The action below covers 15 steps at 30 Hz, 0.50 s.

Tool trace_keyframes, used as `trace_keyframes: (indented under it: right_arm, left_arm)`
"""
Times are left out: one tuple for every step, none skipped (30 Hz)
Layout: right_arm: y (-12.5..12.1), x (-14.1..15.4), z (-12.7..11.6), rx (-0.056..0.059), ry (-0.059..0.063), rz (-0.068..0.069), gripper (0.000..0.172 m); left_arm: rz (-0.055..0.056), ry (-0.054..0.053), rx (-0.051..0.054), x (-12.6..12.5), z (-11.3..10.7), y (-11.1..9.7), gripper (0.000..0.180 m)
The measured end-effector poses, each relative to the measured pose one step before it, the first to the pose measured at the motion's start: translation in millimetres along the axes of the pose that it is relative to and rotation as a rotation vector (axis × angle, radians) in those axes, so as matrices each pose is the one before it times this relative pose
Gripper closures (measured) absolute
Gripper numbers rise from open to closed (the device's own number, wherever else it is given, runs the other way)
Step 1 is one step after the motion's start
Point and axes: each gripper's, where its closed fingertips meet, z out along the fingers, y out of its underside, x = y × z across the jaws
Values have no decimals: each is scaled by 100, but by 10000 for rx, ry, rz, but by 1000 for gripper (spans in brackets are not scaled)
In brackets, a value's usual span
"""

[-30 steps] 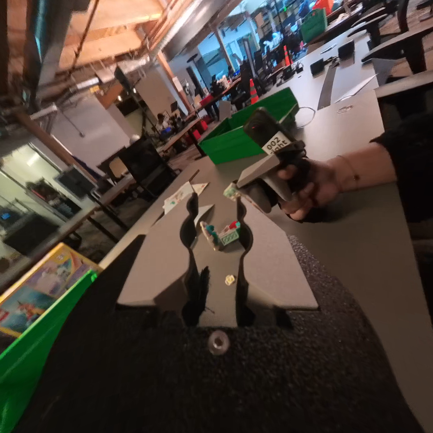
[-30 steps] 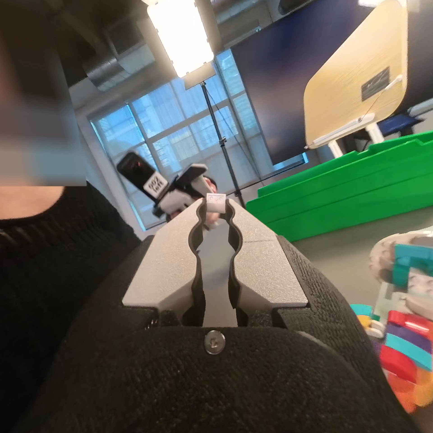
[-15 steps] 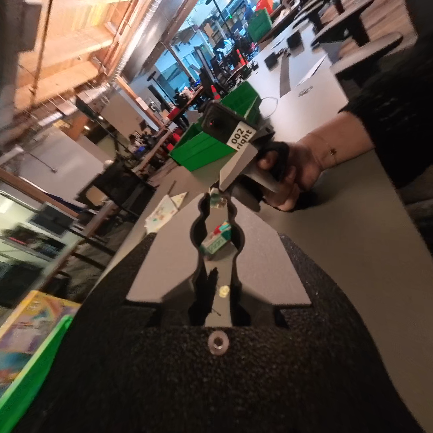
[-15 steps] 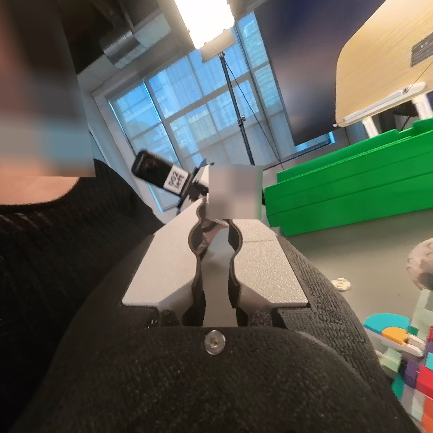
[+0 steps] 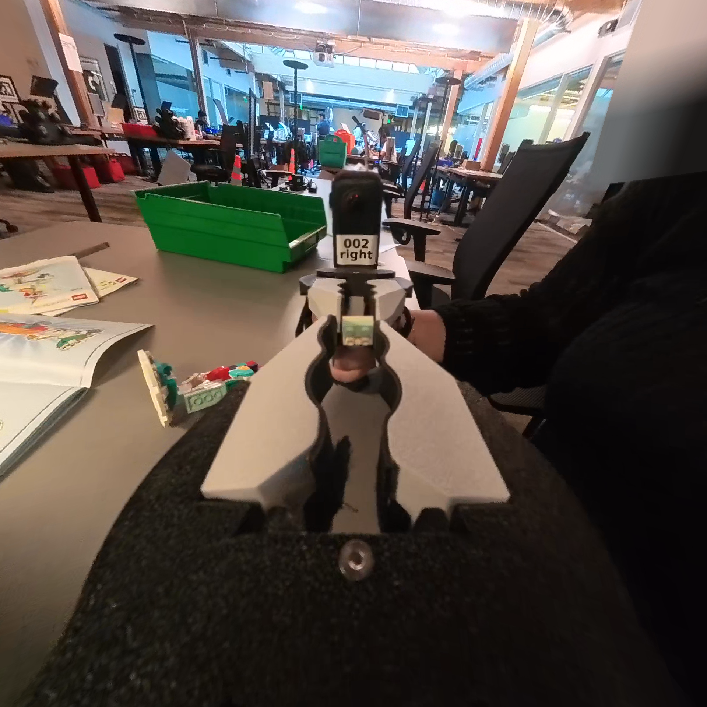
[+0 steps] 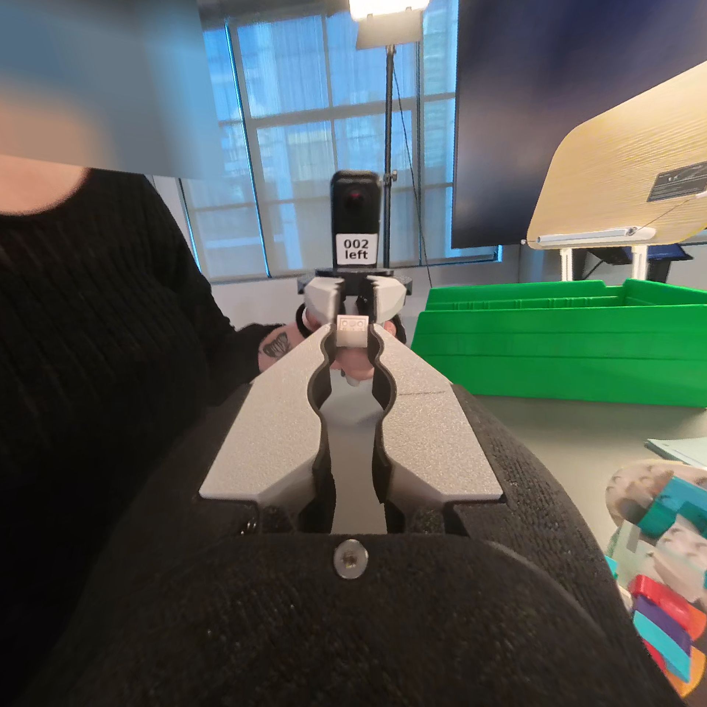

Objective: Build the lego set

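Each hand-held gripper [image 5: 357,332] has two pale grey fingers [image 5: 283,413] with wavy dark-lined inner edges, set in a rough black body with one silver screw [image 5: 355,555] at the middle. A black camera [image 6: 355,204] with a white label stands upright on top of each. The person wears a black ribbed knit sleeve [image 5: 535,329].
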Motion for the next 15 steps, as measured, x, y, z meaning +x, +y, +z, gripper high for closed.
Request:
trace_keyframes:
  right_arm:
    - [50,2,35,-27,30,-62,158]
    - [39,26,-15,-13,21,-25,158]
    - [54,5,-77,-20,5,-31,158]
    - [78,32,0,-34,21,-59,158]
    - [78,9,41,-39,31,-58,158]
    - [87,12,21,-48,32,-54,158]
    - [82,43,8,-49,29,-68,158]
    - [21,-18,31,-23,48,-72,158]
    - [19,50,41,-22,73,-80,158]
    - [39,107,-21,-27,65,-86,158]
    - [37,40,14,-20,41,-67,158]
    - [26,16,22,-5,31,-51,158]
    - [12,21,18,-23,36,-50,158]
    - [33,63,-46,-27,65,-85,158]
    - [74,0,-58,-42,37,-95,158]
  left_arm:
    - [-112,86,10,38,20,59,165]
    - [-135,61,3,1,24,64,166]
    - [-107,26,-13,-32,15,80,165]
    - [-88,44,-32,-12,-13,76,165]
    - [-68,27,-39,-28,-27,57,166]
    - [-63,-1,-57,-62,-23,83,166]
    - [-96,5,-59,-80,-11,87,166]
    - [-100,20,-25,-54,-22,49,166]
    - [-73,14,-18,-65,-26,52,166]
    - [-30,17,-13,-17,-15,78,166]
    - [-3,-14,23,-46,-17,25,166]
    - [-19,0,18,-29,-2,28,166]
    - [-33,5,2,-46,3,33,166]
    - [14,-32,-2,-86,-9,27,167]
    - [50,-20,-63,-76,-4,83,168]
